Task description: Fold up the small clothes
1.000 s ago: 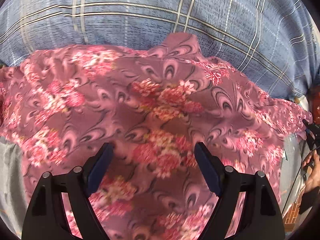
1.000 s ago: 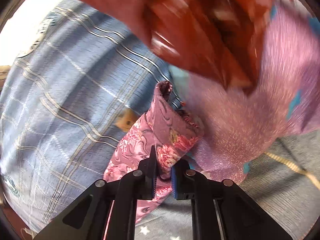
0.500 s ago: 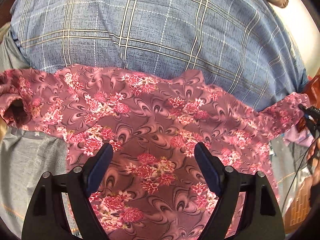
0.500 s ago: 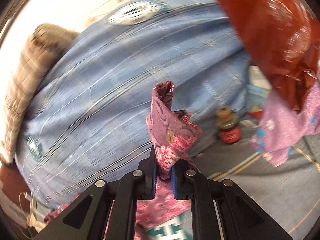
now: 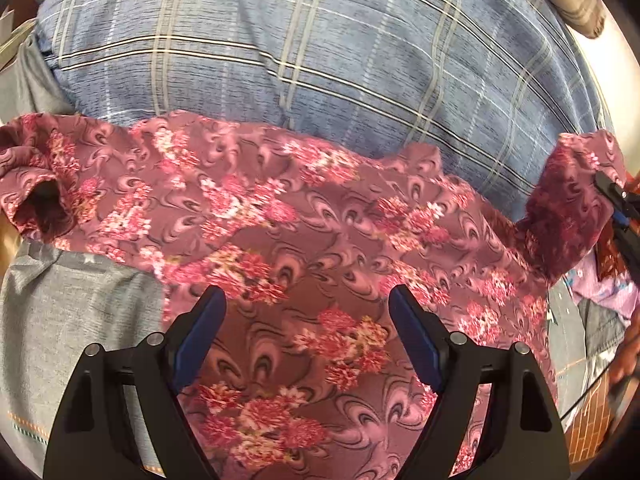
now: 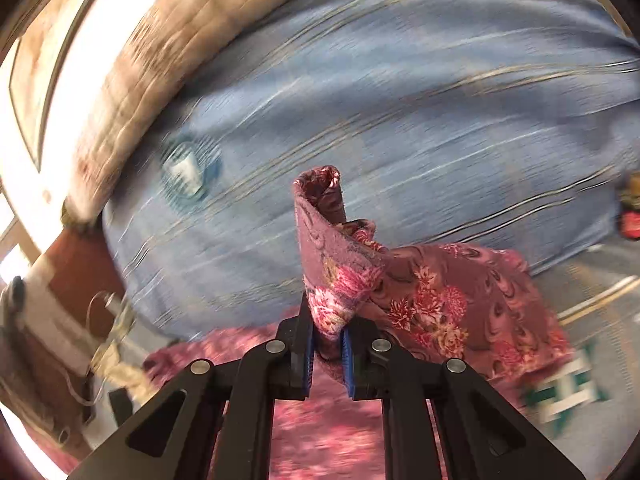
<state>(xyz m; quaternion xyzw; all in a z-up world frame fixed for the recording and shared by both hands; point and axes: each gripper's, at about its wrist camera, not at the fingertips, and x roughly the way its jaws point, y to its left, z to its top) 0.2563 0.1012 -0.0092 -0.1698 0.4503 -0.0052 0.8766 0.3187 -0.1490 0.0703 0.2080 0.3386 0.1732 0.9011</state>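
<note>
A maroon garment with pink flowers lies spread on the grey cloth surface, its far edge against a big blue plaid cushion. My left gripper is open and empty, hovering over the middle of the garment. My right gripper is shut on a bunched corner of the garment and holds it lifted; it also shows at the right edge of the left wrist view, with the raised corner next to it.
The blue plaid cushion fills the background. A brown quilted pillow lies above it. Pink and denim clothes lie at the right. A small jar stands at the right edge.
My right gripper has swung left and across with the garment corner, lifting that side; its view is blurred by motion. The left gripper has stayed open over the garment, backing off slightly.
</note>
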